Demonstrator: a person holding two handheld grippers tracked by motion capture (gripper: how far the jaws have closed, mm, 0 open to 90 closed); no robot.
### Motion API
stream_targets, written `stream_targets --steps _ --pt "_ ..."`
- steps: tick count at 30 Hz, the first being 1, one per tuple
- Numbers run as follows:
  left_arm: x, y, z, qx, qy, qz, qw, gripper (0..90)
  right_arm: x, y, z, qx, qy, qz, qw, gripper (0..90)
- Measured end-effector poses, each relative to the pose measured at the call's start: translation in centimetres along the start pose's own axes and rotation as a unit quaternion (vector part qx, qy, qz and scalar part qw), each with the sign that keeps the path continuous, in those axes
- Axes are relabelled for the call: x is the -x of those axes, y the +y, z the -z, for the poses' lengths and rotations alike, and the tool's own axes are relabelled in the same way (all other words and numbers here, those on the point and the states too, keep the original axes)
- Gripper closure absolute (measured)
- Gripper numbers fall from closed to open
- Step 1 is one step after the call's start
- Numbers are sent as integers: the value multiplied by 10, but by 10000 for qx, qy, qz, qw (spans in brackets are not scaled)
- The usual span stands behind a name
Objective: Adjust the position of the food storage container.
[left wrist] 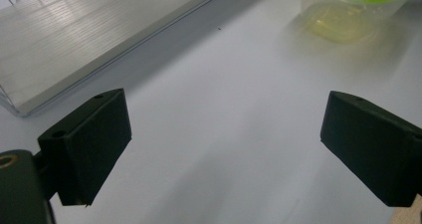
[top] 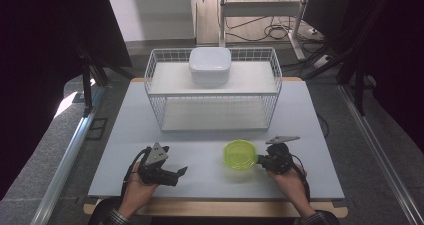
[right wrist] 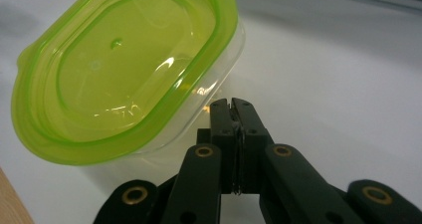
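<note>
1. The table [top: 210,150] carried everything on a pale top, and its front half lay bare apart from the container — working room for both hands.
2. The white wire shelf rack [top: 214,87] stood across the table's far edge, centred, its open front facing the person so that either tier could be reached from the near side.
3. A white lidded box [top: 210,64] sat on the rack's upper tier near the middle, well apart from both grippers.
4. The clear food container with the green lid [top: 240,154] was toward the near edge, right of centre, tilted, its lid leaning away from the right gripper.
5. The left gripper [top: 176,174] waited near the near-left corner, jaws spread wide with nothing between them — apparently kept ready.
6. The right gripper [right wrist: 233,104], jaws pressed together, pinched the container's rim at its right side; that thin grip at one edge probably explained the tilt.
</note>
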State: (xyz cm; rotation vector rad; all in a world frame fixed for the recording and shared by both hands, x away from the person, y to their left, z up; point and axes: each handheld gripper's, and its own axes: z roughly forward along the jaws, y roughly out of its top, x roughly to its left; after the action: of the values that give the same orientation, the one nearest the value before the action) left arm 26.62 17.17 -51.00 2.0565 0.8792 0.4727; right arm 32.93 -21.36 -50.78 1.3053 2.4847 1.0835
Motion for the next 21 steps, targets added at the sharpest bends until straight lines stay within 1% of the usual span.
stream_targets --steps 2,5,6,7,8,9,10,11,12,13,16,17,18,19,20,21 --pt "0 0 0 -3 0 -5 10000 57 -2 2 -3 -22 35 48 10000 886" --pt "0 0 0 0 4 -4 10000 57 -8 8 -14 -49 134 142 9998 886" --pt "0 0 -1 -5 2 -5 10000 57 -12 11 -20 -75 198 208 9996 886" --pt "0 0 -1 -5 2 -5 10000 57 -12 11 -20 -75 198 208 9996 886" --pt "0 0 -1 -11 -6 6 10000 57 -16 15 -27 -78 237 268 9993 887" --pt "0 0 -1 -19 -4 -7 10000 57 -18 17 -30 -76 259 289 9992 887" --pt "0 0 -1 -19 -4 -7 10000 57 -18 17 -30 -76 259 289 9992 887" --pt "0 0 -1 -22 -5 -11 10000 57 -20 21 -35 -80 266 340 9990 889" --pt "0 0 -1 -26 -8 -11 10000 57 -20 21 -35 -80 266 340 9990 889" --pt "0 0 -1 -28 -9 -11 10000 56 -21 24 -39 -90 271 370 9989 889" --pt "0 -1 0 -24 2 -2 10000 56 -20 26 -39 -61 193 430 9989 888" --pt "0 -1 0 -22 6 -7 10000 56 -20 26 -37 -56 108 474 9988 888" --pt "0 -1 0 -19 3 17 10000 56 -17 24 -30 -25 -41 545 9985 887" --pt "0 -1 0 -19 3 17 10000 56 -17 24 -30 -25 -41 545 9985 887" --pt "-1 -1 1 -21 13 22 10000 56 -12 20 -23 -8 -102 472 9988 887" --pt "-1 -1 1 -18 22 13 10000 56 -11 18 -19 -20 -91 427 9990 886"
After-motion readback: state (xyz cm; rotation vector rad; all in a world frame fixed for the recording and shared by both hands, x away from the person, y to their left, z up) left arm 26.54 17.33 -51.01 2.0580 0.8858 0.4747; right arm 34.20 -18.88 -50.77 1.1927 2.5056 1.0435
